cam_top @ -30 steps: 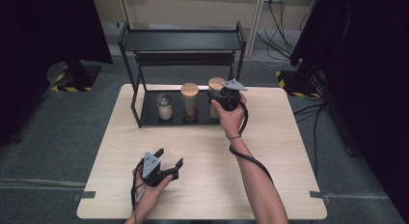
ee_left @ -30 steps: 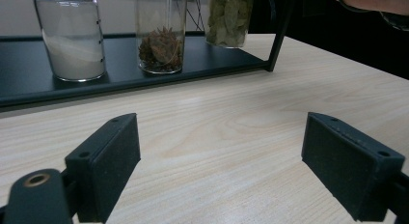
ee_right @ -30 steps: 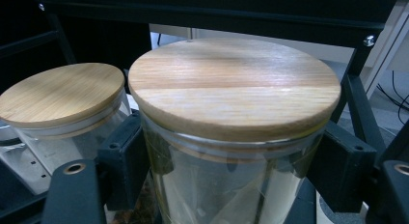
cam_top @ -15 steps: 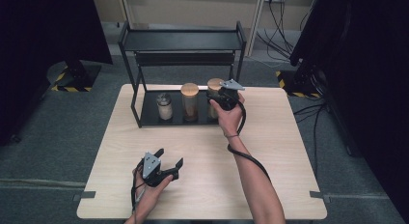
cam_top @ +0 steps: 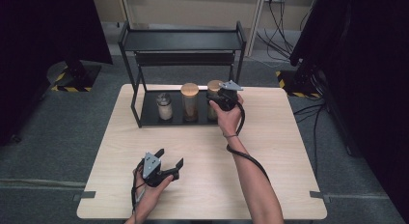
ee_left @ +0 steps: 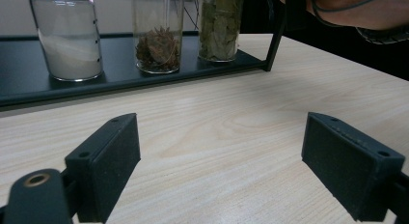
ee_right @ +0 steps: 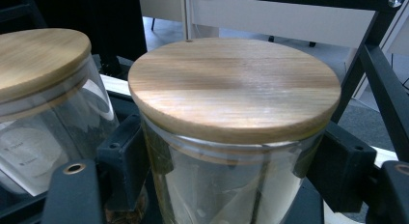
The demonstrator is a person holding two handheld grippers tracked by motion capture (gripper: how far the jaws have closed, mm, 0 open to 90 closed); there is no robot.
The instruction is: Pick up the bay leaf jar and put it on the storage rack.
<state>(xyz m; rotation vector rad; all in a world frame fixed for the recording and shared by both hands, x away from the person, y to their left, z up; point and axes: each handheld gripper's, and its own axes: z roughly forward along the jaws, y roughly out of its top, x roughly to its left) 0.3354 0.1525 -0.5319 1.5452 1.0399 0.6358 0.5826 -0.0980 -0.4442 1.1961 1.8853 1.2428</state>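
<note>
The right gripper reaches into the lower tier of the rack, at its right end. In the right gripper view its jaws stand on either side of the leaf jar, just under the wooden lid, and the pads look to be touching the glass; whether they squeeze it I cannot tell for sure, but they are closed in around it. The right hand grips the tool from the table side, its cable trailing down the forearm.

Left of that jar in the rack stands the middle jar, also with a wooden lid, holding brown dried bits as the left gripper view shows. Further left in the rack is the short jar with white powder and a dark top. All three stand upright on the rack's black base tray. The rack's upper shelf is bare.

The left gripper lies well apart from the rack, near the table's front edge, held low in the left hand. Its jaws are spread wide with nothing between them but bare wood, and they point toward the rack. In its own view the leaf jar is at the rack's corner post, with the right hand above it.
</note>
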